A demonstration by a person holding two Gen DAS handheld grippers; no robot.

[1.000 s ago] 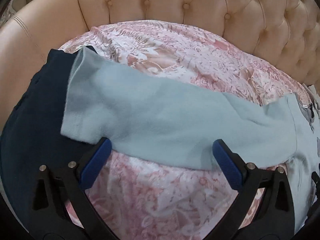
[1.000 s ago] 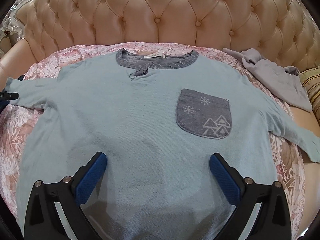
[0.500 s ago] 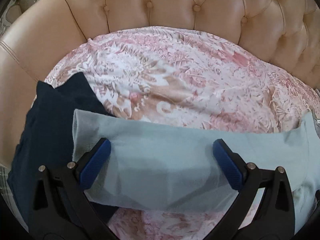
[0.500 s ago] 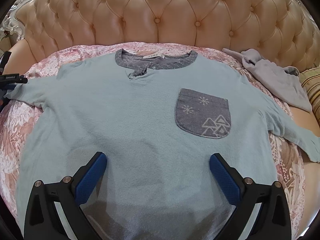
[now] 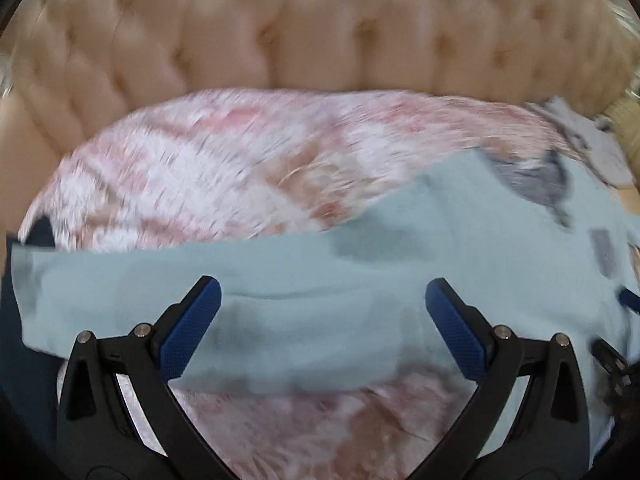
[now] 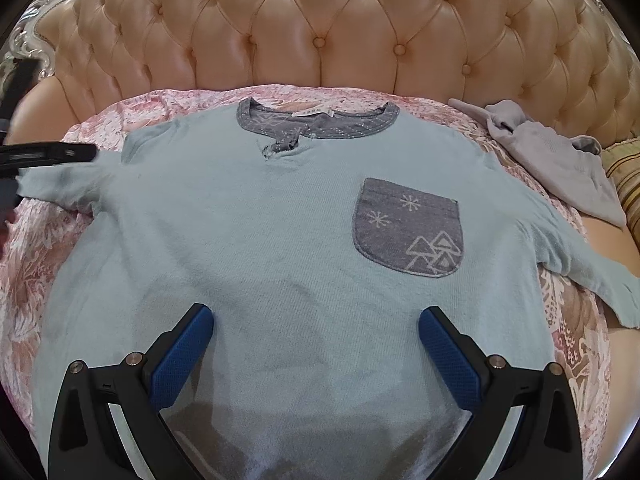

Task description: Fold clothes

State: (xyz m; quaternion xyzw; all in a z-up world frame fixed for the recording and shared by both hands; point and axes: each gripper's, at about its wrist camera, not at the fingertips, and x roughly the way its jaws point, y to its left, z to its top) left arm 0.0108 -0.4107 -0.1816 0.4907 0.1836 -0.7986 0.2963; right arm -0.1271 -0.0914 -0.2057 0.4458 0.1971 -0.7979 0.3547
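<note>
The pale blue shirt [image 6: 280, 264] lies flat, pocket up; left tongs [image 5: 322, 320], gaping and empty, have swung rightward over its sleeve; right tongs [image 6: 316, 344] gape too.

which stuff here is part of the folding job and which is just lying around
In the job:
light blue shirt
left gripper, at its sleeve
right gripper, over its hem

Lying about:
grey garment
dark navy cloth
floral cover

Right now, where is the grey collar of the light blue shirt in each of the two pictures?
Left wrist view: the collar is at the upper right, blurred, near the picture's edge.
Right wrist view: the collar is at the top centre of the shirt, just below the headboard.
Shared landmark: the tufted headboard runs across the top of both.
</note>
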